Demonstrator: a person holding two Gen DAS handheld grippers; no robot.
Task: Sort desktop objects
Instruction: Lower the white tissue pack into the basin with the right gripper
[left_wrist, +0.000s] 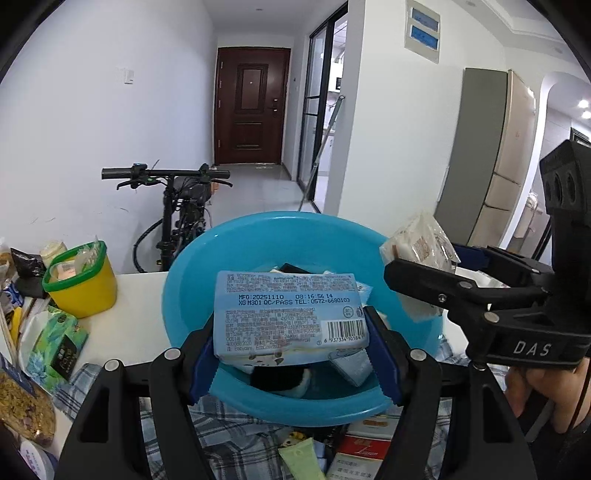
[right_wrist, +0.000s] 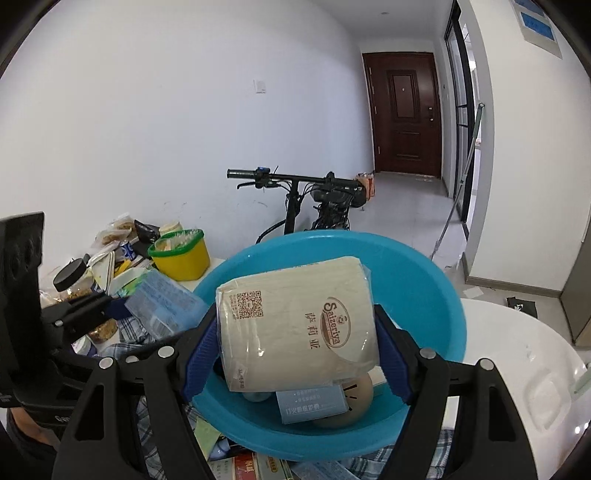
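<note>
Here, on the left, the left gripper (left_wrist: 291, 354) clamps a blue wipes pack (left_wrist: 290, 314) over the basin (left_wrist: 184, 295), presumably so it drops among the things already sorted there. Rightward, the right gripper (right_wrist: 295, 354) grips a beige napkin pack (right_wrist: 299, 325) above the same basin, likely for that reason too.

A tub (left_wrist: 79, 286) stands left of the basin (left_wrist: 192, 280), bicycle (left_wrist: 177, 206) behind them

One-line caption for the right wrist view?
Right gripper holds a beige napkin pack above the blue basin, with the left gripper alongside.
</note>
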